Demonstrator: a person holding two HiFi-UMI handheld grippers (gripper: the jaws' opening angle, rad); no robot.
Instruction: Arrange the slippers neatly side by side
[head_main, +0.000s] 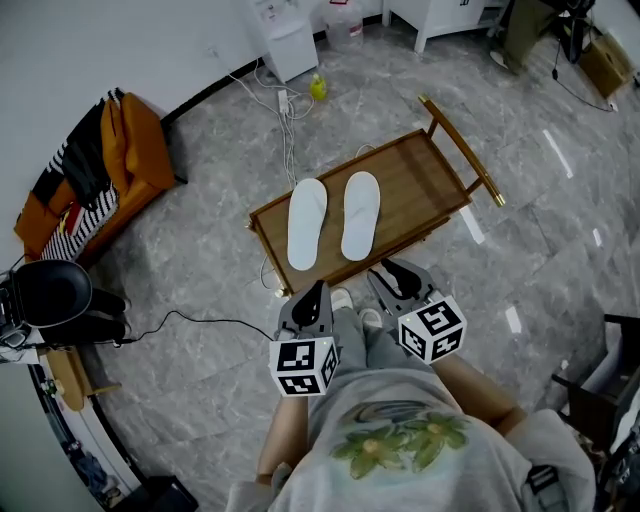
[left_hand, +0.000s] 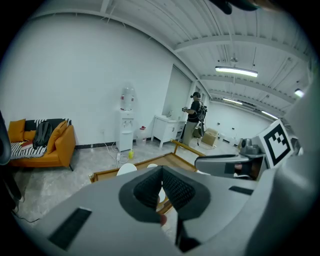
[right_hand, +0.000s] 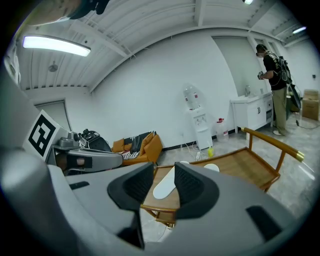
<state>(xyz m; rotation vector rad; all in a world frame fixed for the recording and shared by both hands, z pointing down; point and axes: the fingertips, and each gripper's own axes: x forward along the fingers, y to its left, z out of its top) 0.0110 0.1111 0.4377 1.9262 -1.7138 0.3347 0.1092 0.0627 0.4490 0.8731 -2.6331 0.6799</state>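
Both white slippers lie side by side on the wooden cart, and I hold both grippers just short of it.

The left slipper (head_main: 306, 222) and right slipper (head_main: 360, 214) lie close and roughly parallel on the left part of the wooden cart (head_main: 425, 170), soles flat. My left gripper (head_main: 317, 293) hangs near the cart's near edge, jaws drawn together on nothing. My right gripper (head_main: 398, 275) sits just beside it, jaws apart and empty, aimed at the slippers.

The right gripper (right_hand: 164, 171) holds its jaws apart and empty, framing a white slipper (right_hand: 165, 186) on the wooden counter (right_hand: 240, 162), a second slipper (right_hand: 211, 167) seemingly alongside.
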